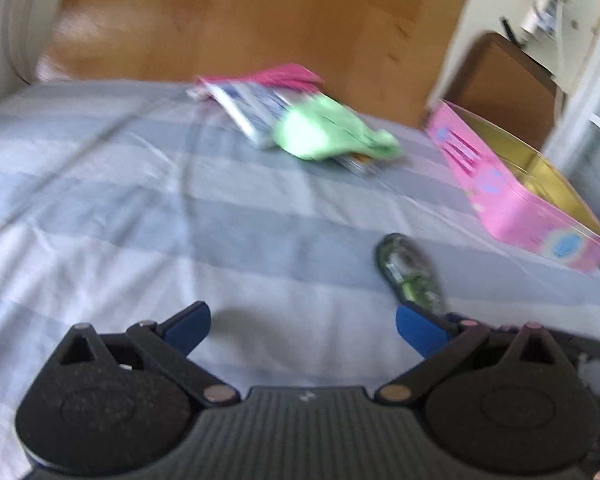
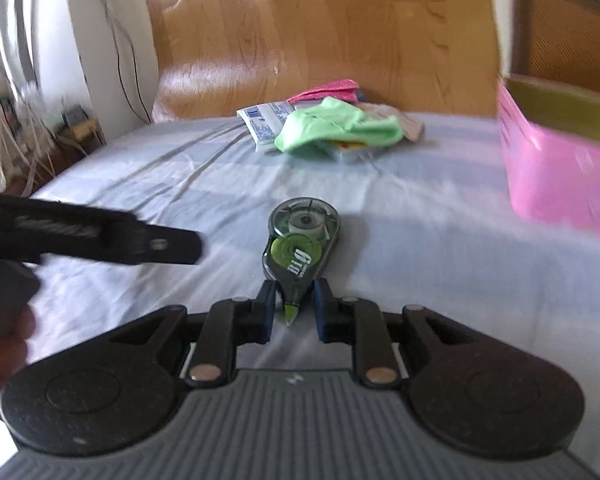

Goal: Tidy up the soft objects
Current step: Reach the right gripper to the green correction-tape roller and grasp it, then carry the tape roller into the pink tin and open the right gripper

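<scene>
A green-and-clear correction tape roller [image 2: 300, 240] sits between the fingers of my right gripper [image 2: 294, 310], which is shut on its narrow tip, low over the striped bed sheet [image 2: 140, 184]. The roller also shows in the left wrist view [image 1: 409, 272]. My left gripper [image 1: 301, 332] is open and empty above the sheet, left of the roller; its side shows in the right wrist view [image 2: 100, 240]. A green cloth [image 1: 323, 132] lies on a pile of packets [image 1: 252, 104] and a pink item [image 1: 288, 74] near the headboard. An open pink tin box [image 1: 511, 184] stands at the right.
A wooden headboard [image 1: 240, 20] stands behind the bed. A brown chair [image 1: 499, 88] is behind the pink box. Cables and clutter [image 2: 40, 132] lie on the floor left of the bed. Both views are motion-blurred.
</scene>
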A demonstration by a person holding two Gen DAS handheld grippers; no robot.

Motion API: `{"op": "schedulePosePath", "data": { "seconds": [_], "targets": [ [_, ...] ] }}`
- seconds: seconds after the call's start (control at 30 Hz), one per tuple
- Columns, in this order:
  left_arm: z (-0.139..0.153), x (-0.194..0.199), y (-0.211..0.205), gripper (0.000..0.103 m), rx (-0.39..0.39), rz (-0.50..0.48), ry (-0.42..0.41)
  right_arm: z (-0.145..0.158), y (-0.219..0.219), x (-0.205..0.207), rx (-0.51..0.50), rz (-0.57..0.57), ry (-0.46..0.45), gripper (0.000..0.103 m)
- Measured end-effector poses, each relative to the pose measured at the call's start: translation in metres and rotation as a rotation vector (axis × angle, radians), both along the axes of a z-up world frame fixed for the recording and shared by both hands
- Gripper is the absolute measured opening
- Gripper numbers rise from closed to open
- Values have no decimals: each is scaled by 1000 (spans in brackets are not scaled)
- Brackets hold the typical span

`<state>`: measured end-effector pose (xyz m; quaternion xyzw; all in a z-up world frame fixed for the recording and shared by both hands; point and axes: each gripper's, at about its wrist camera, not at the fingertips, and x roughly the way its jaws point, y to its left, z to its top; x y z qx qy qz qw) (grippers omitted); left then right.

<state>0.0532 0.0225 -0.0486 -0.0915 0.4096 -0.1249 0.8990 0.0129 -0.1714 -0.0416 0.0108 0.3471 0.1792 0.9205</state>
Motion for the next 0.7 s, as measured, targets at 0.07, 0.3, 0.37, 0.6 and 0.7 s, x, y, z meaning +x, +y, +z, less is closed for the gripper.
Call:
{"op": "schedulePosePath", "data": {
  "seconds": [0.07,0.3,0.37,0.6,0.7],
  "targets": [
    [-2,-2,-8,102,-20,-29,23,-1,-9,-16,64,-22,13,24],
    [1,-10,-36,90,-29,-97,50,-6,-31,-50,253,-91,33,24],
    [2,-8,-45,78,-22,-114,49,-7,-33,-54,266,-88,28,24],
    [11,5,-90,34,-48,-227,35,-10,-47,-60,303,-76,9,23],
    [34,13,-115,34,-35,-273,-45,-2,-58,-60,291,-104,-43,23]
  ]
}}
